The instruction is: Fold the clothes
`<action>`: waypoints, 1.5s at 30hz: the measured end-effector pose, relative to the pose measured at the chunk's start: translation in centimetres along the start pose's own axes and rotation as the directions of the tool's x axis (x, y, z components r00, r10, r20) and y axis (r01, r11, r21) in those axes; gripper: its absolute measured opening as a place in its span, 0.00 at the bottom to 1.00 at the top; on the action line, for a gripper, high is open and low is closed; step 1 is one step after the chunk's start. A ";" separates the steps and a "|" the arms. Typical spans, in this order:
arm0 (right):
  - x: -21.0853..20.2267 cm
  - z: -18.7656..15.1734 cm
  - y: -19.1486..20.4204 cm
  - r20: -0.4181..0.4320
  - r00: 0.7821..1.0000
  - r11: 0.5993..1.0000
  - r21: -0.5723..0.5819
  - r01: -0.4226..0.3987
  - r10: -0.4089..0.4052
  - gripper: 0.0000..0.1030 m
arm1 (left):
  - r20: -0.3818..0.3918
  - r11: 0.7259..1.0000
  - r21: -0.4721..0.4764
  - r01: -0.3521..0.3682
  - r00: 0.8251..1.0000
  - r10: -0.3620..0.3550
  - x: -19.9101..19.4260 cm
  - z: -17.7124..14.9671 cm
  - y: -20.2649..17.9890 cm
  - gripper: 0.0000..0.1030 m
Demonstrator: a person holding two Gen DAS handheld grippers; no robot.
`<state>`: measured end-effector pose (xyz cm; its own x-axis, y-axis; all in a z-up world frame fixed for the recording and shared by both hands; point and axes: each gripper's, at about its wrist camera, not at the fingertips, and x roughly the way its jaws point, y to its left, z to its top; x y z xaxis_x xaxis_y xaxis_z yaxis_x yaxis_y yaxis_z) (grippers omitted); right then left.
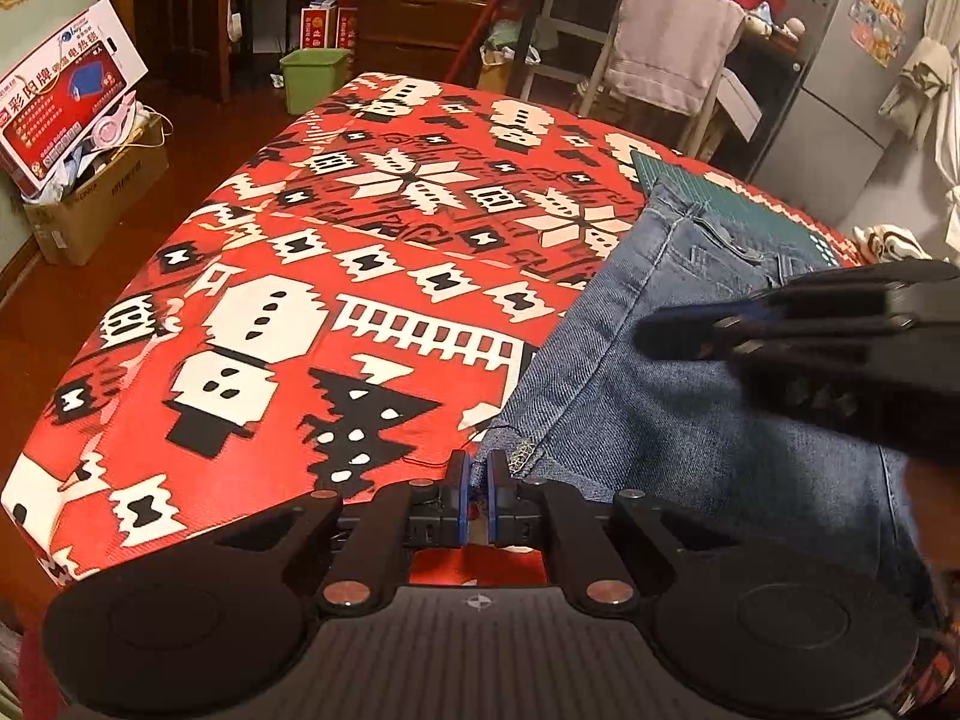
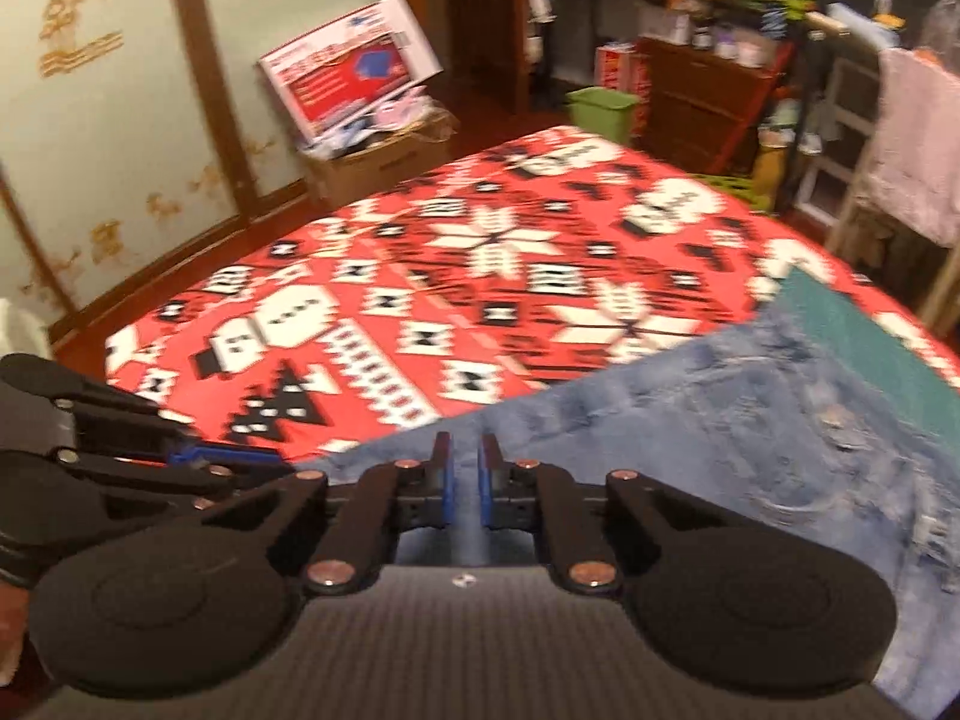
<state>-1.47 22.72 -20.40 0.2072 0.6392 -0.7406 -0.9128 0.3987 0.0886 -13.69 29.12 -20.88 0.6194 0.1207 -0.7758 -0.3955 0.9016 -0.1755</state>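
Jeans point(image 1: 690, 396) blue denim, hem corner with pale stitching pinched between my left gripper point(image 1: 478, 474) pads, jaws nearly together on fabric edge
My right gripper point(image 2: 466, 477) jaws slightly apart, hovering over denim, nothing visibly between pads; view blurred
Jeans lie spread on near right part of table, waistband toward far edge, over green cutting mat point(image 1: 720, 192)
Red tablecloth point(image 1: 360, 252) with white and black snowflake, snowman, tree pattern
Beyond: green bin point(image 1: 313, 77), cardboard box point(image 1: 90, 204), pink towel on chair point(image 1: 672, 42), grey fridge point(image 1: 840, 60)
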 end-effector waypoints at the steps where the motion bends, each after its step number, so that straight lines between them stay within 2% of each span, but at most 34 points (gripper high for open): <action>1: 0.5 0.0 0.3 -0.007 1.000 1.000 -0.011 -0.015 0.015 0.08 | 0.001 1.000 -0.005 0.004 1.000 -0.004 0.0 0.0 0.1 0.06; 8: 3.3 -0.4 0.5 -0.039 0.999 0.994 -0.109 0.029 -0.033 0.08 | 0.002 0.998 -0.048 0.033 0.999 -0.033 0.1 -0.1 0.8 0.06; 13: 4.0 0.5 -2.5 -0.035 0.995 0.993 -0.073 0.089 -0.092 0.08 | 0.002 0.996 -0.080 0.028 1.000 -0.028 0.1 -0.1 0.9 0.06; 15: 4.4 1.0 -3.9 -0.034 0.993 0.992 -0.053 0.112 -0.114 0.05 | -0.002 0.995 -0.094 0.025 1.000 -0.026 0.1 0.0 1.0 0.06; 18: 4.6 1.4 -5.3 -0.035 0.993 0.993 -0.018 0.116 -0.116 0.05 | -0.014 0.993 -0.113 0.023 1.000 -0.025 0.2 0.2 1.1 0.06; 21: 4.5 1.5 -5.0 -0.038 0.993 0.993 -0.031 0.114 -0.115 0.07 | -0.026 0.989 -0.148 0.024 0.999 -0.028 0.0 0.7 1.3 0.06; 27: 2.4 2.3 -5.4 0.013 0.995 0.994 -0.049 0.100 -0.100 0.07 | 0.043 0.987 -0.156 0.048 0.998 -0.042 -2.1 2.2 0.5 0.07; 32: 2.6 2.5 -7.3 -0.017 0.989 0.988 -0.047 0.147 -0.148 0.08 | 0.058 0.985 -0.159 0.062 0.997 -0.054 -2.0 3.1 -0.2 0.07; 35: 3.0 2.6 -8.3 -0.020 0.988 0.988 -0.041 0.150 -0.151 0.08 | 0.049 0.981 -0.171 0.086 0.996 -0.079 -1.2 3.4 -0.5 0.07; 40: 4.1 2.4 -8.3 -0.039 0.994 0.995 -0.016 0.103 -0.103 0.09 | 0.037 0.975 -0.178 0.132 0.991 -0.127 1.9 4.2 -1.9 0.07; 42: 4.3 2.2 -7.5 -0.043 0.996 0.996 -0.045 0.079 -0.081 0.10 | 0.023 0.972 -0.198 0.129 0.992 -0.127 3.6 4.6 -2.2 0.06; 45: 4.7 2.1 -7.5 -0.045 0.995 0.993 -0.080 0.086 -0.090 0.09 | -0.006 0.969 -0.225 0.104 0.994 -0.108 5.6 5.0 -2.2 0.05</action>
<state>7.07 24.13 -23.15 0.2725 0.5705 -0.7748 -0.9169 0.3980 -0.0294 -6.00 29.92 -21.85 0.6545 0.0202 -0.7558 -0.4716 0.7923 -0.3871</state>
